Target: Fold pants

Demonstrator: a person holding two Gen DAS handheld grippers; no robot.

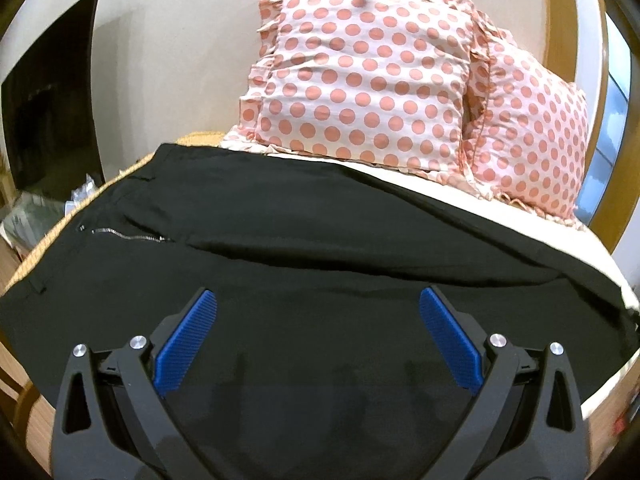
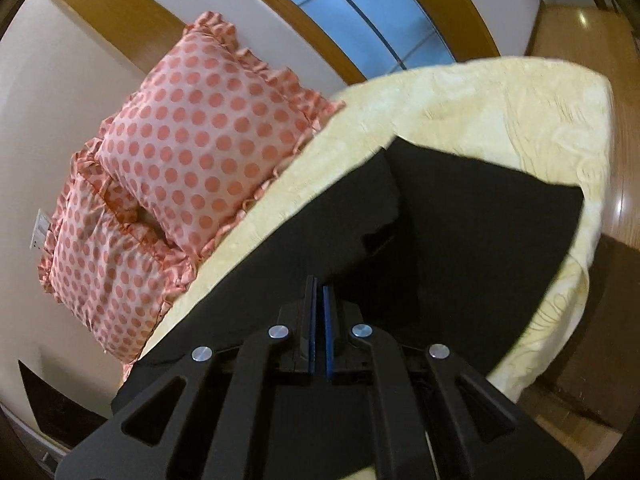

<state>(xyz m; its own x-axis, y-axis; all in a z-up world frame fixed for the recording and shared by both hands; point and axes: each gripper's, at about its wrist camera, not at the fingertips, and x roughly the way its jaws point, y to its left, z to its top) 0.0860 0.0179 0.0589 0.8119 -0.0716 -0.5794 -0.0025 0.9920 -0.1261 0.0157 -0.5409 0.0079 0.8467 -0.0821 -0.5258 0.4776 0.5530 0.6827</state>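
Observation:
Black pants [image 1: 304, 232] lie spread across the bed, waist and zipper [image 1: 128, 236] at the left, legs running right. My left gripper [image 1: 318, 300] is open and empty, hovering over the near part of the pants. In the right wrist view the pants [image 2: 460, 232] lie on the pale yellow bedspread [image 2: 460, 108]. My right gripper [image 2: 319, 284] is shut, its blue pads pressed together. A fold of the black fabric rises at its tip; I cannot tell whether cloth is pinched between the pads.
Two pink polka-dot pillows [image 1: 360, 72] [image 2: 200, 140] lean against the wall at the head of the bed. A dark screen [image 1: 48, 104] stands at the left. A window [image 2: 360, 12] and wooden floor [image 2: 580, 380] lie beyond the bed's edge.

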